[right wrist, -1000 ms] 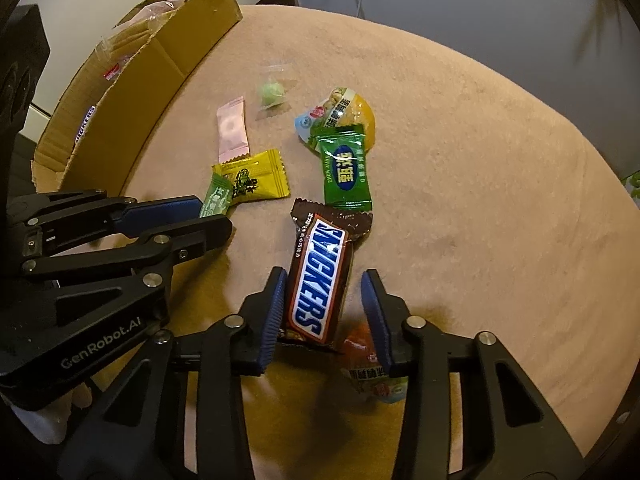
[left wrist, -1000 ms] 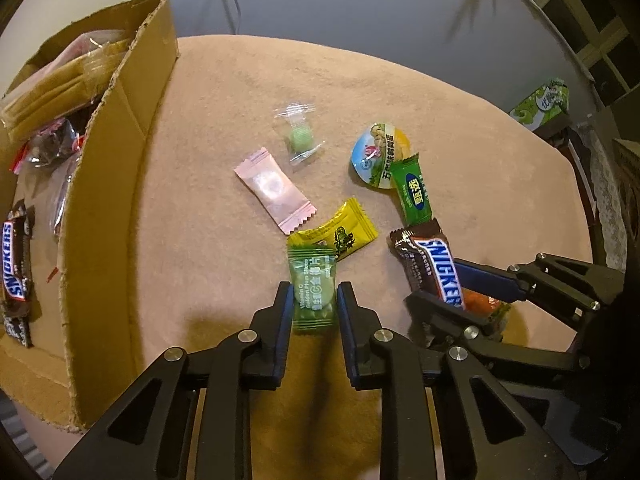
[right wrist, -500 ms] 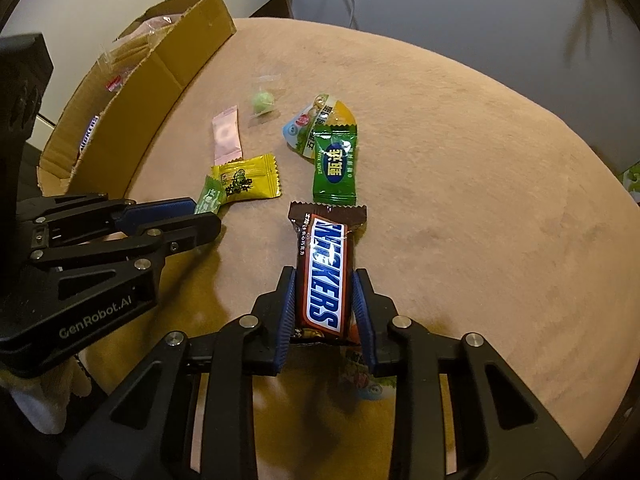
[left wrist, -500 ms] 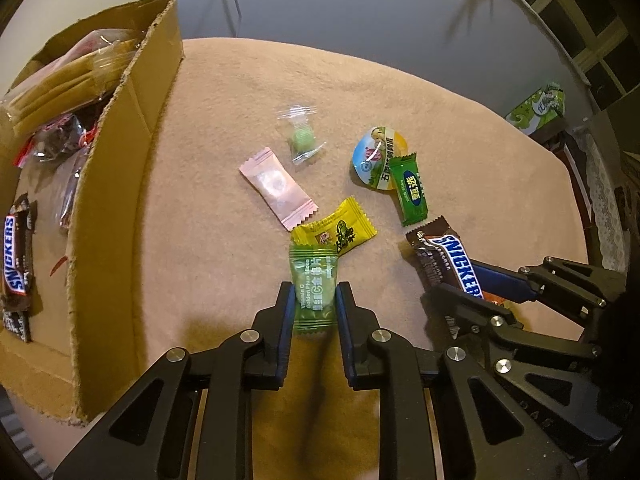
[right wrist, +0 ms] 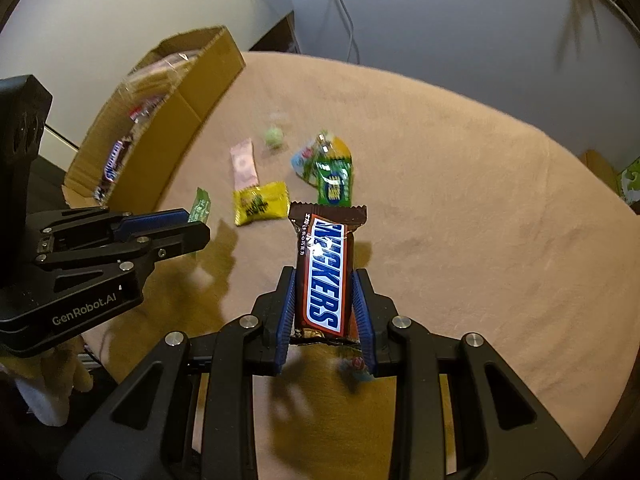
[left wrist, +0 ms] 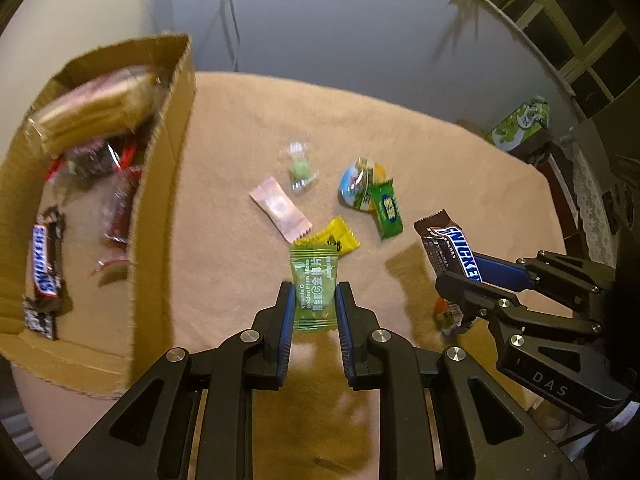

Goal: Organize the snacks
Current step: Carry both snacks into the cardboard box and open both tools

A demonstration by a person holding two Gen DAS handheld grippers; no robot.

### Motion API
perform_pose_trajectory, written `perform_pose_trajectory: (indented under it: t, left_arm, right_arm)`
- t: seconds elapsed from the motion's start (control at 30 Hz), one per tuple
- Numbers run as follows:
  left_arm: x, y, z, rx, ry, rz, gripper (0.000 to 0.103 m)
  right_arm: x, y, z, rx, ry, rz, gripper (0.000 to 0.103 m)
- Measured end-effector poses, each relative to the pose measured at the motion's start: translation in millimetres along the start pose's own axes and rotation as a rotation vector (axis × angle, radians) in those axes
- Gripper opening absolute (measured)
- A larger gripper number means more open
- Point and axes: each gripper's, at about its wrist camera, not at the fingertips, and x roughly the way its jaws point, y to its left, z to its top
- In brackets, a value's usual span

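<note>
My left gripper (left wrist: pixel 314 306) is shut on a green candy packet (left wrist: pixel 314 286) and holds it above the tan tablecloth. My right gripper (right wrist: pixel 324 308) is shut on a Snickers bar (right wrist: pixel 324 272), lifted off the table; the bar also shows in the left wrist view (left wrist: pixel 450 248). A cardboard box (left wrist: pixel 160 208) with snacks stands at the left; it also shows in the right wrist view (right wrist: pixel 188 116). On the cloth lie a pink packet (left wrist: pixel 280 208), a yellow packet (left wrist: pixel 338 236), a clear-wrapped green candy (left wrist: pixel 300 168), a round jelly cup (left wrist: pixel 358 188) and a green bar (left wrist: pixel 386 210).
A Snickers bar (left wrist: pixel 44 272) and several wrapped snacks lie inside the box. A small orange snack (left wrist: pixel 442 312) lies on the cloth under the right gripper. A green carton (left wrist: pixel 520 126) stands beyond the table's right edge. The round table (right wrist: pixel 480 220) drops off all around.
Both grippers have risen from the table, each carrying its snack. The right gripper closed on the Snickers bar and lifted it off the orange snack.
</note>
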Motion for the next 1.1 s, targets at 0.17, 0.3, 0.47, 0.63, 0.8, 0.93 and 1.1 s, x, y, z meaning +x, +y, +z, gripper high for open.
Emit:
perform_pose_trajectory:
  t: [0.17,0.3,0.47,0.63,0.8,0.93,1.1]
  left_arm:
    - [-16,10,5,-0.012,-0.041,0.006,0.019]
    - [-27,23,8,-0.038,-0.069,0.018,0.019]
    - [-39,44,7,-0.073,-0.094,0.036,0.019]
    - [-50,69,6,-0.126,-0.118,0.063,0.019]
    - [-57,91,2,-0.173,-0.129,0.091,0.019]
    - [-61,102,-3,-0.204,-0.133,0.113,0.019]
    - [-63,116,-7,-0.233,-0.129,0.133,0.019]
  right_arm:
    - [-10,-4,-3,-0.026,-0.037,0.013,0.029]
    - [-13,-6,-8,-0.061,-0.063,0.031,0.029]
    - [-13,11,3,-0.105,-0.081,0.052,0.029]
    - [-14,43,24,-0.156,-0.091,0.073,0.029]
    - [-11,72,39,-0.212,-0.093,0.091,0.029]
    - [-3,90,49,-0.243,-0.083,0.107,0.029]
    - [9,110,60,-0.279,-0.071,0.123,0.029]
